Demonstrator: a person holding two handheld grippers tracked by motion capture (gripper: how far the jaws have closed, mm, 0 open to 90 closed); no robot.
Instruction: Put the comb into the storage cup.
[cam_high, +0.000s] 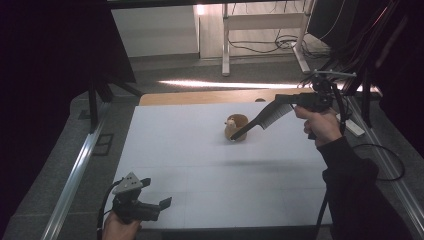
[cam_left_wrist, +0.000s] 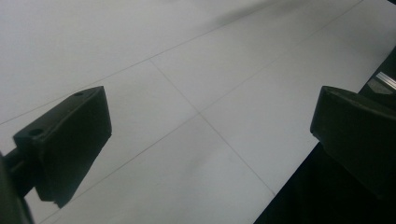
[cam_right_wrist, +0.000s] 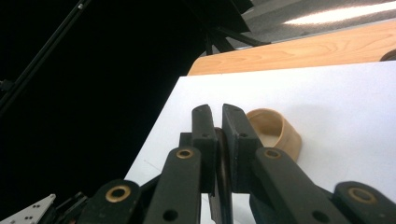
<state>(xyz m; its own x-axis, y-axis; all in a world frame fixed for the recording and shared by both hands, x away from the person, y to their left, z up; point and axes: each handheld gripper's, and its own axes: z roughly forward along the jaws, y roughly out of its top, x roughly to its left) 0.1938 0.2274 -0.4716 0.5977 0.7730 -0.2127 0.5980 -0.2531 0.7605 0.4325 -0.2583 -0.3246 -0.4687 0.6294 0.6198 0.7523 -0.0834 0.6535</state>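
Note:
A tan ring-shaped object (cam_high: 236, 125) lies on the white table (cam_high: 200, 150), right of centre toward the back. My right gripper (cam_high: 239, 133) reaches in from the right, and its tips meet the ring's near side. In the right gripper view its jaws stand almost together at the right gripper (cam_right_wrist: 219, 116), with a thin brown piece (cam_right_wrist: 222, 172) pinched between them. The tan ring (cam_right_wrist: 278, 133) lies just beyond and to the right. My left gripper (cam_high: 156, 194) hovers at the table's near left edge, wide open. Between the left gripper (cam_left_wrist: 210, 135) jaws is bare table.
A strip of wooden tabletop (cam_high: 210, 96) shows behind the white sheet. Metal rails (cam_high: 75, 175) run along both sides. A desk frame (cam_high: 226, 45) and cables lie on the floor behind. Dark curtains flank the table.

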